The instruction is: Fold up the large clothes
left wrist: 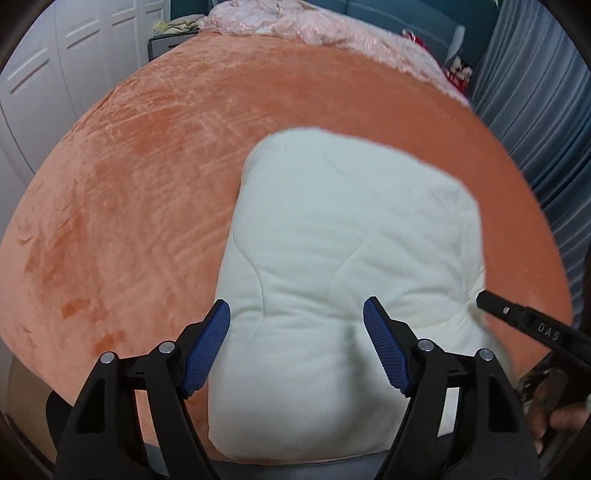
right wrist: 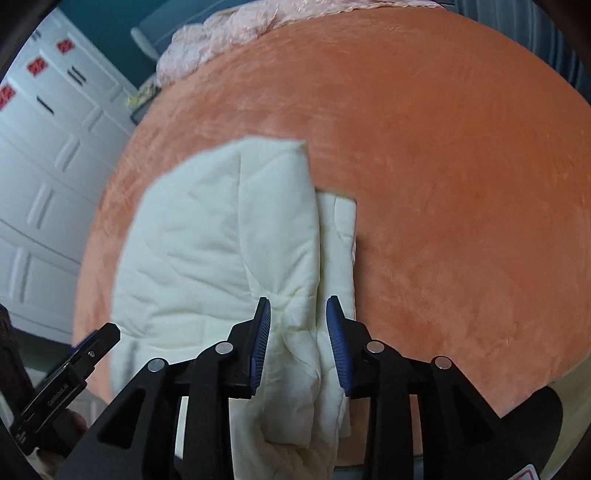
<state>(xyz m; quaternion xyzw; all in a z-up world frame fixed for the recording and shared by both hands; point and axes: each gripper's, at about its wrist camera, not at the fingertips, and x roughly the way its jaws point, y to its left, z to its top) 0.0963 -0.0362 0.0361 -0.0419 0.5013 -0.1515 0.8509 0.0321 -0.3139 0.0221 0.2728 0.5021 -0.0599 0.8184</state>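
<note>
Wide apart, our left gripper's point(left wrist: 297, 345) jaws hold nothing; the blue pads point(left wrist: 207, 349) hang over the near end of the folded white quilted garment point(left wrist: 343, 236), and whether they touch it we cannot tell. Our right gripper's point(right wrist: 298, 345) jaws stand partly open, a bunched ridge of the same white garment point(right wrist: 221, 236) rising between them. We cannot tell if the pads press the cloth or only flank it.

Both grippers reach forward and downward from the near edge of the bed, side by side. In the left wrist view our right gripper point(left wrist: 524, 317) comes in from the right edge, its tip just beside the garment's near right corner, with the fingers of the hand point(left wrist: 554, 417) behind it. In the right wrist view our left gripper point(right wrist: 74, 373) shows at the lower left, near the garment's left side.

The garment lies on the orange plush blanket point(left wrist: 147, 166) covering the bed, toward the near edge and right of the middle, folded into a thick oblong with a lower layer showing along its right side. A pink crumpled cover point(left wrist: 295, 22) lies at the bed's far end. White panelled cupboard doors point(right wrist: 48, 166) stand past the left edge.
</note>
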